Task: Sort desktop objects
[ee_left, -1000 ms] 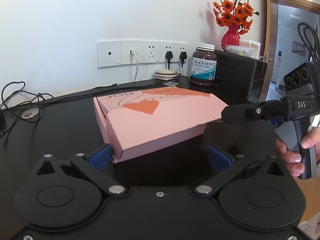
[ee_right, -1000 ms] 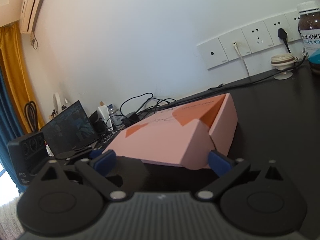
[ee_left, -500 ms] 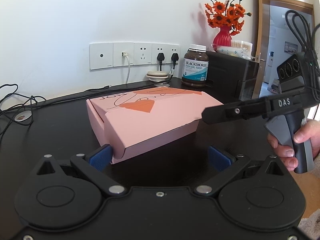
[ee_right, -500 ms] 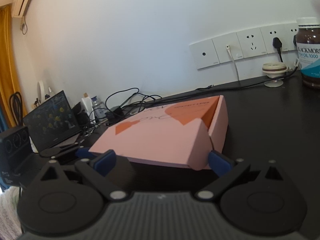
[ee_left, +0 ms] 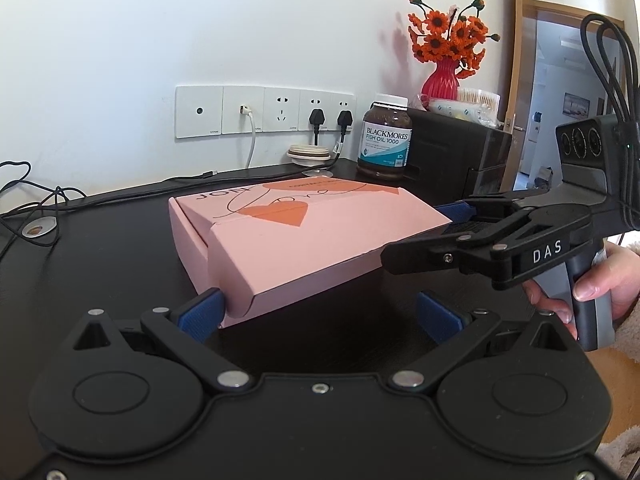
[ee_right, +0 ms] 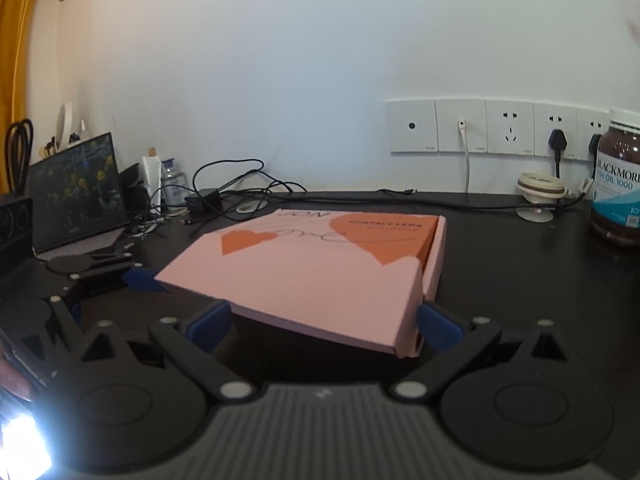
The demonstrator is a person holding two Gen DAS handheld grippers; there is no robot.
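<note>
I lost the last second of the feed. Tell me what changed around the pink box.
The right gripper has closed in on the pink box from the right, its open fingers now bracketing the box's end. The left gripper stays open at the near corner. Box and fish oil bottle have not moved.

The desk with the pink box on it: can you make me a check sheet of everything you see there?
Surface: black desk, against a white wall.
Job's things: pink box with orange hearts, lid raised slightly along one edge.
Clutter: fish oil bottle at the back; small screen far off to one side, lit.
Grippers: left gripper open, one blue pad by the box's near corner; right gripper open, the box's raised edge between its pads; contact cannot be told.
Cables: white cable and two black plugs in the wall sockets; loose black wires on the desk.
Surroundings: red vase of orange flowers on a dark cabinet; open doorway beyond.
</note>
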